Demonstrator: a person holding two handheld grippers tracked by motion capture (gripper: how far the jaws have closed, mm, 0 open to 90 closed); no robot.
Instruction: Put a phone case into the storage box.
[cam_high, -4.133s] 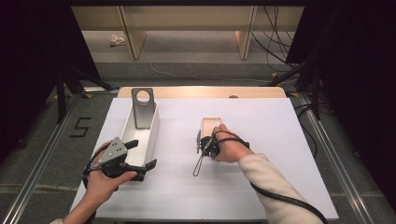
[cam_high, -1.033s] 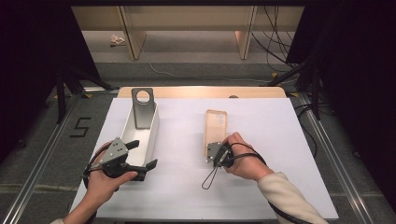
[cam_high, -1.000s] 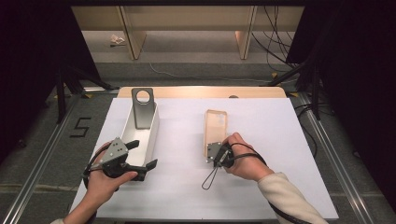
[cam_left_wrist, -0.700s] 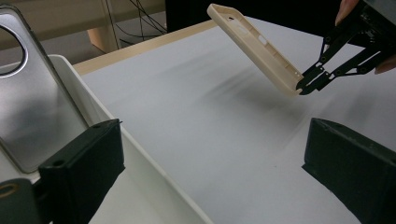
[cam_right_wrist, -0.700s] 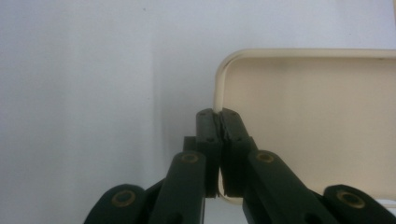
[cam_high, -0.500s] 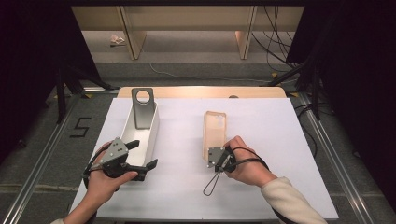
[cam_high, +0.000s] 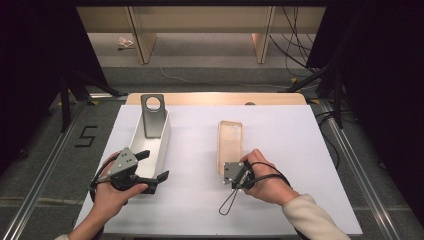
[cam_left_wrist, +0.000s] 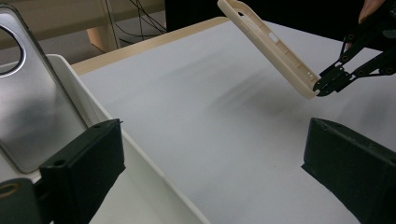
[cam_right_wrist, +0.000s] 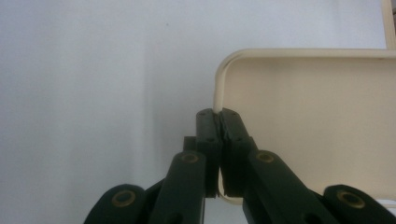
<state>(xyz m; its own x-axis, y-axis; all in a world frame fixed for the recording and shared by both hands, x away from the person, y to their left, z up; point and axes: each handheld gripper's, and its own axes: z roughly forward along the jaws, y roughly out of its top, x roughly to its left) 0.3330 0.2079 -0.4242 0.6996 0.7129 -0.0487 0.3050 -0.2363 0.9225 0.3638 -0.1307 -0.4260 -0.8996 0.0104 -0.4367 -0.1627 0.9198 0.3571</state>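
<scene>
Right gripper view: right tongs (cam_right_wrist: 219, 122) pinch the cream phone case (cam_right_wrist: 317, 135) wall; left tongs (cam_left_wrist: 210, 172) gape wide. Keep the pinch firm and the case level.

Cream phone case (cam_high: 229, 145), black tongs (cam_right_wrist: 219, 116)

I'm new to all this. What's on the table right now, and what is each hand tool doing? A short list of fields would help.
Surface: white table top
Right gripper: shut on the near edge of a cream phone case
Case position: far end tilted up off the table, seen in the left gripper view
Left gripper: jaws open, at the near end of the white tray
In the tray: grey phone case, leaning upright
</scene>
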